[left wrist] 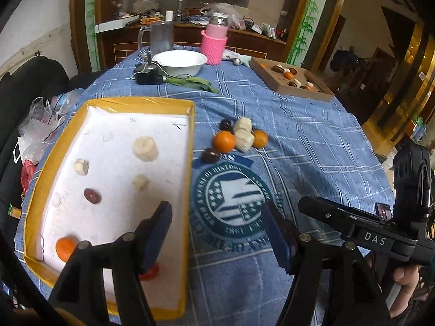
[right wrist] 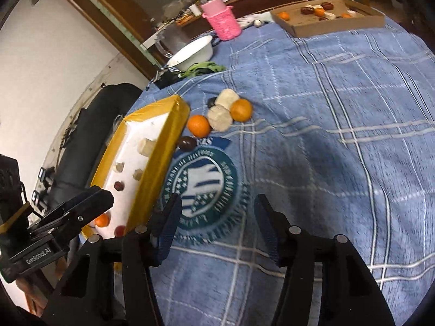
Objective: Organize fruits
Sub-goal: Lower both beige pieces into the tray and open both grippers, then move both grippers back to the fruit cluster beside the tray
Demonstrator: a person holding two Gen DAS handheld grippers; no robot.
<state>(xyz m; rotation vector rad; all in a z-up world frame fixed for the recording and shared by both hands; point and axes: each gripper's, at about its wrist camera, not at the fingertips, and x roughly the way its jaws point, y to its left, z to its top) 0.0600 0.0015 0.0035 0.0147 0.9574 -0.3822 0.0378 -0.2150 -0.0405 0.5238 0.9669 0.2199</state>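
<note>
The yellow-rimmed rectangular tray with a white foam-looking floor (left wrist: 174,108) sat on the left of the blue plaid tablecloth (left wrist: 312,141), long axis running away from the cameras, holding a few pale banana chunks, a dark glossy date (left wrist: 92,196) and a smooth orange tangerine (left wrist: 64,247). Just right of its far end was a loose cluster: two round tangerines, two ridged banana pieces (left wrist: 243,133) and two dark dates. Both the left gripper (left wrist: 217,233) and right gripper (right wrist: 217,228) hovered with jaws spread wide, holding nothing.

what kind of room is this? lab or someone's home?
Most likely a lived-in home, not a lab: a round table under a blue plaid cloth, a cluttered wooden sideboard behind it, and a dark sofa with plastic bags beside it.
</note>
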